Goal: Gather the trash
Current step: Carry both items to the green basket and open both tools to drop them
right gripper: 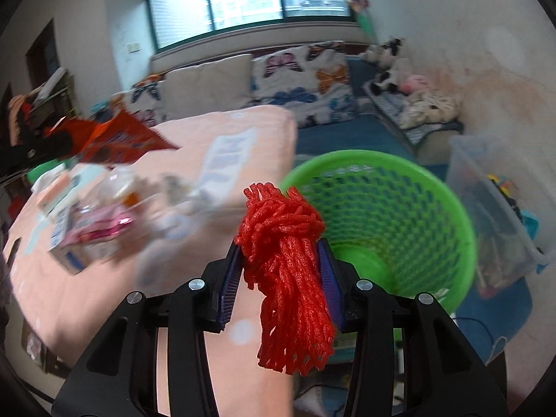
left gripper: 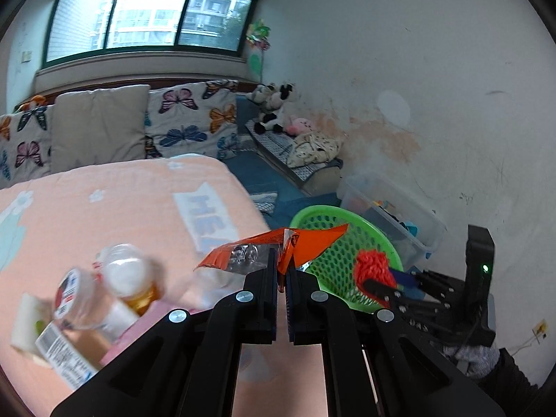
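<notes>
Left gripper (left gripper: pixel 282 271) pinched orange wrapper (left gripper: pixel 274 246); right gripper (right gripper: pixel 283 264) clamped red foam net (right gripper: pixel 288 278), beside green basket (right gripper: pixel 382 166).

Counted one green basket (right gripper: pixel 378 187), one orange wrapper (left gripper: pixel 274 248), one red net (right gripper: pixel 292 278), one clear bin (left gripper: pixel 389 208), three pillows (left gripper: pixel 99 127) and two hand-held grippers (left gripper: pixel 282 274).

The left gripper (left gripper: pixel 281 274) has its jaws nearly together, pinching something thin; the right gripper (right gripper: pixel 283 271), level and slightly ahead to its right, is clamped around a bulkier load.
</notes>
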